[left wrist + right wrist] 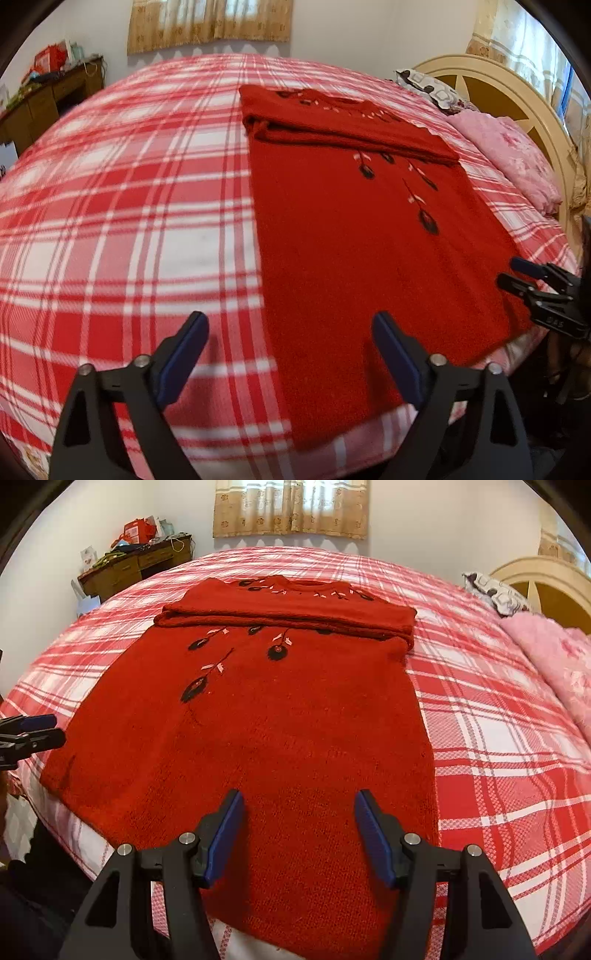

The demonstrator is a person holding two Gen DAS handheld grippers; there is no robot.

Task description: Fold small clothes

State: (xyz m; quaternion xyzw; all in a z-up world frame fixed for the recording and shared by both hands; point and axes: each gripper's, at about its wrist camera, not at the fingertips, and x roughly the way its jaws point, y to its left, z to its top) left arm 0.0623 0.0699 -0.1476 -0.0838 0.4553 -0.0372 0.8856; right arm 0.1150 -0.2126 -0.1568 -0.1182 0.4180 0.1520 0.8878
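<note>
A red knitted sweater (354, 258) (266, 731) with black flower embroidery lies flat on the bed, hem toward me. Its sleeves are folded across the chest in a band (288, 616). My left gripper (291, 325) is open above the hem's left corner, with one finger over the plaid sheet and the other over the knit. My right gripper (300, 801) stands open above the hem further right, and nothing sits between its pads. Each gripper shows at the edge of the other's view: the right gripper (517, 274) and the left gripper (51, 730).
A red and white plaid sheet (129, 221) (498, 738) covers the bed. A pink blanket (561, 664), a patterned pillow (495, 590) and a cream headboard (517, 103) lie to the right. A cluttered wooden desk (136, 565) stands at the far left wall.
</note>
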